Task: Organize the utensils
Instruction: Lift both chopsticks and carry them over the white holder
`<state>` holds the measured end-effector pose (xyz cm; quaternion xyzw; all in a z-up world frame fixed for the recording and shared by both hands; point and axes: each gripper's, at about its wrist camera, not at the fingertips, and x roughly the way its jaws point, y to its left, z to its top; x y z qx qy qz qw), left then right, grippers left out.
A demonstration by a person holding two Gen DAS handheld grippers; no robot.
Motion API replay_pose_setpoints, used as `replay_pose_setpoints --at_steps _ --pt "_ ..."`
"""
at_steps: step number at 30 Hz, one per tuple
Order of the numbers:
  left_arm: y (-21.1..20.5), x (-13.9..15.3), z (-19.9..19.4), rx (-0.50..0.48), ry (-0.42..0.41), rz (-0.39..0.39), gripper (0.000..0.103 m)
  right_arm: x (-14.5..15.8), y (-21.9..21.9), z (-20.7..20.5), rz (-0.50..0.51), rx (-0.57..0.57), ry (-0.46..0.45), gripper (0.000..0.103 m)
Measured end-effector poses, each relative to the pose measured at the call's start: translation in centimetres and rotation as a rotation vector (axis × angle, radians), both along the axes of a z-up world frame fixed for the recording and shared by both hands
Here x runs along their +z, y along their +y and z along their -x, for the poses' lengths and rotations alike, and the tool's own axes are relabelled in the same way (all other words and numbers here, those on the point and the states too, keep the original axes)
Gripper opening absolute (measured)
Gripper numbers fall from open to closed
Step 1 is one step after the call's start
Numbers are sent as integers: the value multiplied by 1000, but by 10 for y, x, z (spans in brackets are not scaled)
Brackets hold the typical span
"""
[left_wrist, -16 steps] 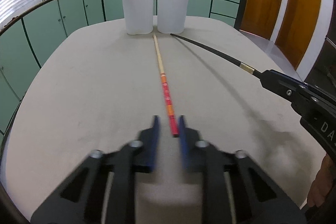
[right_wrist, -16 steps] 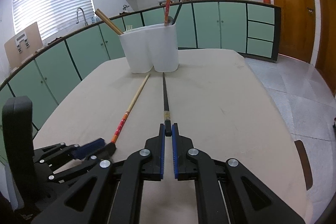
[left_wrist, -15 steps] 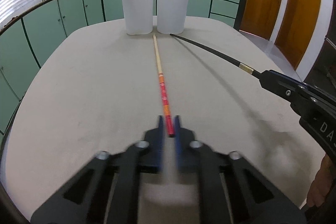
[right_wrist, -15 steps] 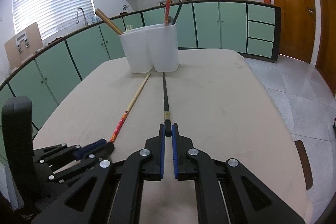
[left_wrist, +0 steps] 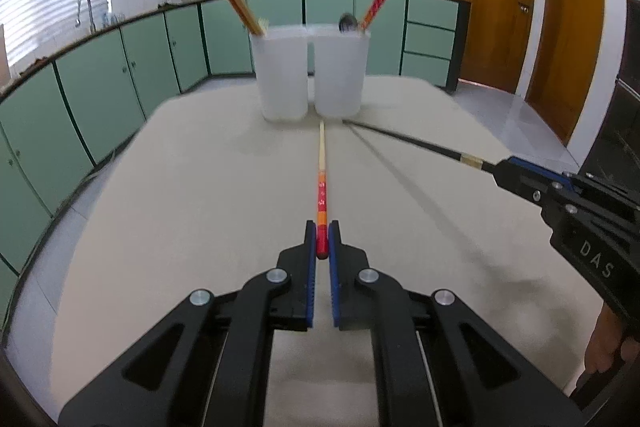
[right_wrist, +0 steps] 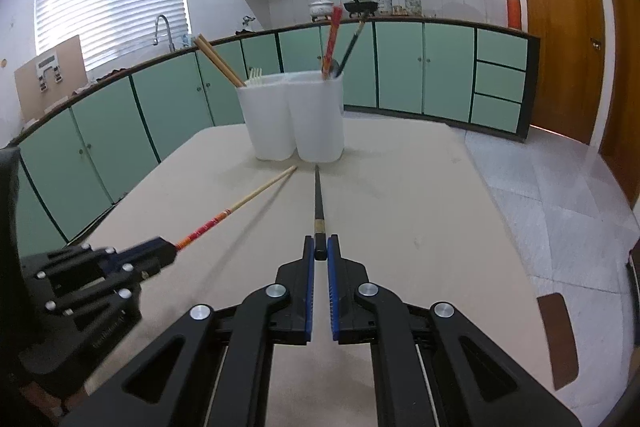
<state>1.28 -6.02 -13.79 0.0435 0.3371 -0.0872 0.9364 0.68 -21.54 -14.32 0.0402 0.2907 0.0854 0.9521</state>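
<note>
Left tongs (left_wrist: 322, 237) just closed, now clamping red chopstick (left_wrist: 321, 193); right tongs (right_wrist: 321, 247) clamp black chopstick (right_wrist: 319, 199).

Matt beige table (left_wrist: 180, 187), translucent white plastic holder (left_wrist: 312, 75), lacquered red-ended wooden chopstick (left_wrist: 321, 187).

A wide table (left_wrist: 180, 195) with a matte beige top and rounded corners carries the things. Near its far end stands a white plastic utensil holder (left_wrist: 312, 75) with two joined round compartments, upright on the surface. The tips of two long chopsticks reach almost to its base: a pale wooden chopstick with a red and orange patterned end (left_wrist: 321, 163) and a thin black chopstick with a gold band (right_wrist: 319, 199). If these tips touch the surface cannot be told. The rest of the top is bare, with faint marks.
</note>
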Motion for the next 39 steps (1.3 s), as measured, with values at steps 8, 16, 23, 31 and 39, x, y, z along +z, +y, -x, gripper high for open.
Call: replay_pose_setpoints --at_steps 8,16,23,31,39 --pt "9 50 3 -3 -103 24 5 35 -5 2 0 15 -56 6" --pt "17 103 0 -21 -211 74 5 79 -9 -5 -10 46 -112 6" --pt "21 129 -15 -61 -224 130 5 107 -11 -29 -37 90 -69 6" --pt "24 141 -28 -82 -218 174 5 134 -4 -50 -16 149 -72 6" --pt "29 153 -34 -102 -226 201 5 151 4 -62 -8 207 -89 6"
